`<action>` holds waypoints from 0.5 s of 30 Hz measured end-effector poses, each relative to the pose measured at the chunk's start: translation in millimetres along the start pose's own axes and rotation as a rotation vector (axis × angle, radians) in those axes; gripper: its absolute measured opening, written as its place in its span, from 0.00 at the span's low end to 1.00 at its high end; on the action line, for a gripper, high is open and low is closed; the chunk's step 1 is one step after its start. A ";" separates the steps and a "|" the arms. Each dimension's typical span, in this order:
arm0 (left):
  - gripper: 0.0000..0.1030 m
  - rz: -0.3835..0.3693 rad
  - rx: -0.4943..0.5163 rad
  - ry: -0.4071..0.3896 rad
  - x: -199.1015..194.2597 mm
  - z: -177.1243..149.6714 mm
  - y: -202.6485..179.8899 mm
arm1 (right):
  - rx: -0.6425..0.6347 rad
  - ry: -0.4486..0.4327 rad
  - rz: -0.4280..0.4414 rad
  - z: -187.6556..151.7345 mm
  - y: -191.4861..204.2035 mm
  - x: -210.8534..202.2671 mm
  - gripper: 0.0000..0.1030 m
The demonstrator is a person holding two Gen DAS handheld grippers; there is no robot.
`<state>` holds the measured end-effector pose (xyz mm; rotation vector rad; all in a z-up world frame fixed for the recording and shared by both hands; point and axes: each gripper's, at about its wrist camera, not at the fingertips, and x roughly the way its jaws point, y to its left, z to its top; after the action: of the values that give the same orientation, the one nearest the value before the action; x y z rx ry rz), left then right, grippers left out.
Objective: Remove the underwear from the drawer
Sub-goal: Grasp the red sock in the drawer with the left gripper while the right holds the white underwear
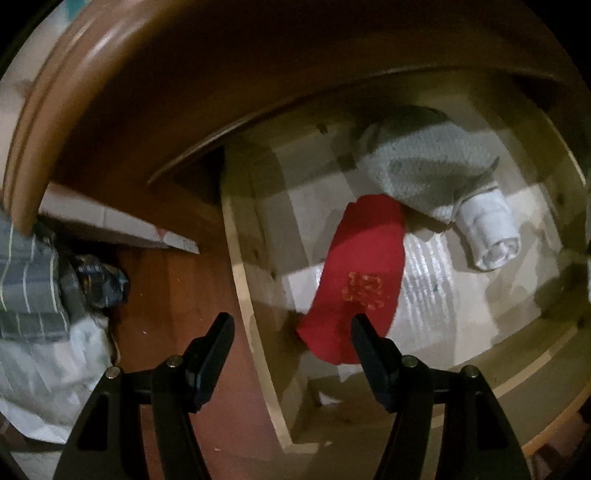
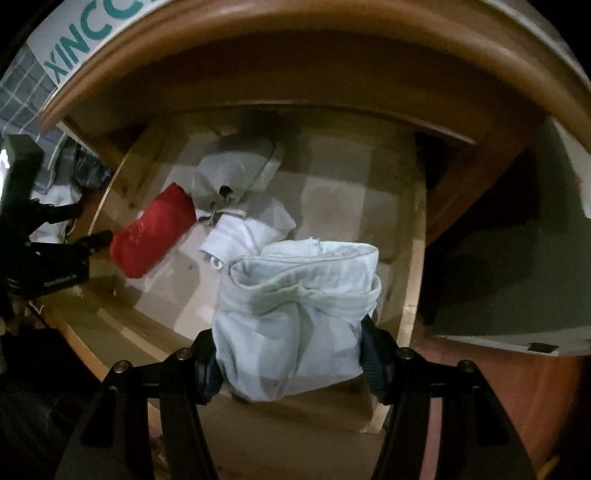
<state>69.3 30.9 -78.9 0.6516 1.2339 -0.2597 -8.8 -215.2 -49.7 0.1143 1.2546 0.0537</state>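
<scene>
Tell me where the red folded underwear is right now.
The red underwear lies on the drawer floor by its left wall, just ahead of the open left tool, with the grey bundle and white roll beyond it.

Drawer [image 2: 413, 258]: one. Garments: four (red [image 2: 153, 236], grey [image 2: 229, 166], white roll [image 2: 243, 232], pale-blue [image 2: 295, 317]).

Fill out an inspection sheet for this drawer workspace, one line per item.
Surface: open wooden drawer, pale checked liner.
Job's things: pale blue-grey underwear clamped in the right gripper; red garment, grey garment and rolled white garment lie in the drawer.
Clutter: striped cloth and white bag on the floor beside the drawer.
Grippers: left gripper open, empty, over the drawer's side wall near the red garment.
Cables: nothing seen.
Surroundings: red-brown wooden floor, lettered box on the cabinet top.
</scene>
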 end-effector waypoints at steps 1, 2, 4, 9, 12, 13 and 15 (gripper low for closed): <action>0.65 -0.007 0.018 -0.002 1.2 1.2 -1.3 | 0.000 -0.010 -0.003 1.0 0.0 -1.4 0.56; 0.65 -0.011 0.034 -0.013 2.0 2.1 -2.7 | 0.002 -0.020 -0.006 2.0 0.6 -3.1 0.56; 0.65 -0.008 0.065 -0.025 5.1 3.2 -8.2 | -0.002 -0.034 -0.004 3.4 2.1 -4.5 0.56; 0.65 -0.031 0.111 -0.005 16.5 7.8 -20.6 | 0.014 -0.048 0.015 4.7 -0.5 -6.4 0.56; 0.65 -0.036 0.164 0.034 24.8 12.2 -30.9 | 0.038 -0.053 0.016 3.2 -4.8 -6.2 0.56; 0.65 -0.047 0.176 0.040 26.0 13.7 -33.4 | 0.047 -0.054 0.021 2.6 -6.3 -6.6 0.56; 0.65 -0.062 0.195 0.065 29.1 17.1 -38.6 | 0.054 -0.057 0.024 2.6 -8.0 -6.6 0.56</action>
<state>72.3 -5.2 -115.3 0.7962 1.3026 -0.4167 -8.6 -224.0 -43.5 0.1771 1.1981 0.0372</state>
